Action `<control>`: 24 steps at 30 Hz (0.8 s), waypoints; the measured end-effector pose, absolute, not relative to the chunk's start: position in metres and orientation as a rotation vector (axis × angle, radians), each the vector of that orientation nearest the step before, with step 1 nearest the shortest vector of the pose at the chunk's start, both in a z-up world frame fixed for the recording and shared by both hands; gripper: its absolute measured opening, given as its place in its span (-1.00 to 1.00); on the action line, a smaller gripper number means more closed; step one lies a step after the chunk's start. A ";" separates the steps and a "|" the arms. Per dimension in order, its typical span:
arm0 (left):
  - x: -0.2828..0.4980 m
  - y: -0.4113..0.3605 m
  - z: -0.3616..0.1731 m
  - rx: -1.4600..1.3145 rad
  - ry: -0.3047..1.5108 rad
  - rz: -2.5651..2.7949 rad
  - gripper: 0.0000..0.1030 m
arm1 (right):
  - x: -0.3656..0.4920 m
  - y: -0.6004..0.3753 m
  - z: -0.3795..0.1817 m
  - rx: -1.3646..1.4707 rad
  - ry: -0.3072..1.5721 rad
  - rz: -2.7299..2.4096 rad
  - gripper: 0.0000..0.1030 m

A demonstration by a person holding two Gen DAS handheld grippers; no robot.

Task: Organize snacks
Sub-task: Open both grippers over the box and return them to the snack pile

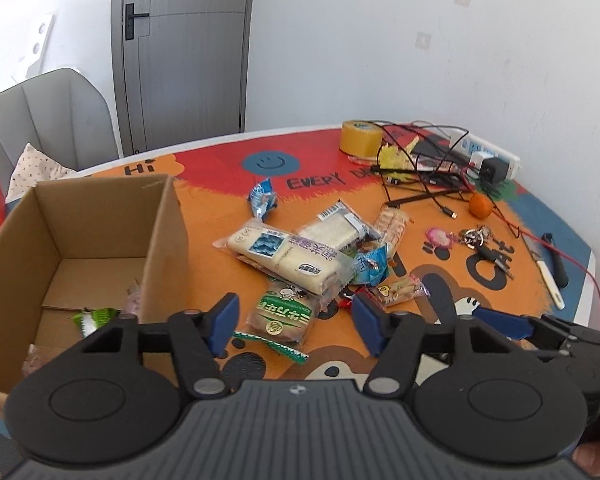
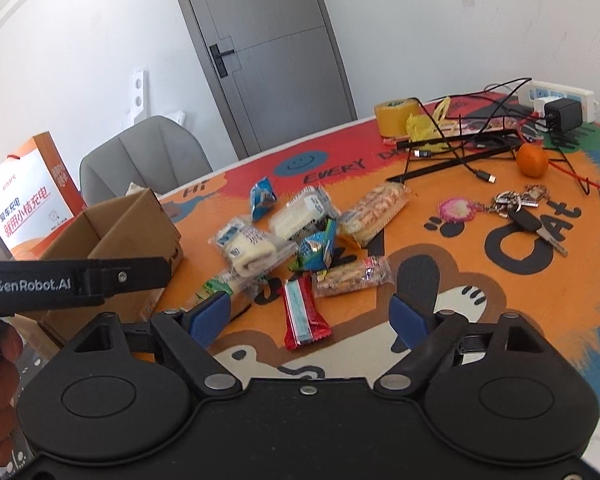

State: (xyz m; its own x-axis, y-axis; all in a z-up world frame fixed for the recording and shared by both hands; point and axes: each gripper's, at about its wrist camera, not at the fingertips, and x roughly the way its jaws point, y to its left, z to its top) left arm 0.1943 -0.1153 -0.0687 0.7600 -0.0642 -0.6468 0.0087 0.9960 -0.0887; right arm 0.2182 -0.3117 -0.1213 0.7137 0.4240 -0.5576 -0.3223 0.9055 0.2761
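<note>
Only left wrist view shows cardboard box [image 1: 80,248] interior; both jaws spread, empty.

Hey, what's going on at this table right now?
A person is sorting snacks with a handheld tool in each hand. The left tool hangs open around a green-labelled snack pack beside the cardboard box, which already holds a few packets. The right tool is open over a red wrapped bar. Neither grips anything yet; most snacks lie piled on the table.
</note>
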 end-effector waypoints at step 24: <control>0.255 -0.122 -0.119 -0.070 0.795 0.001 -0.01 | 0.258 -0.292 -0.157 0.143 0.703 0.443 -0.47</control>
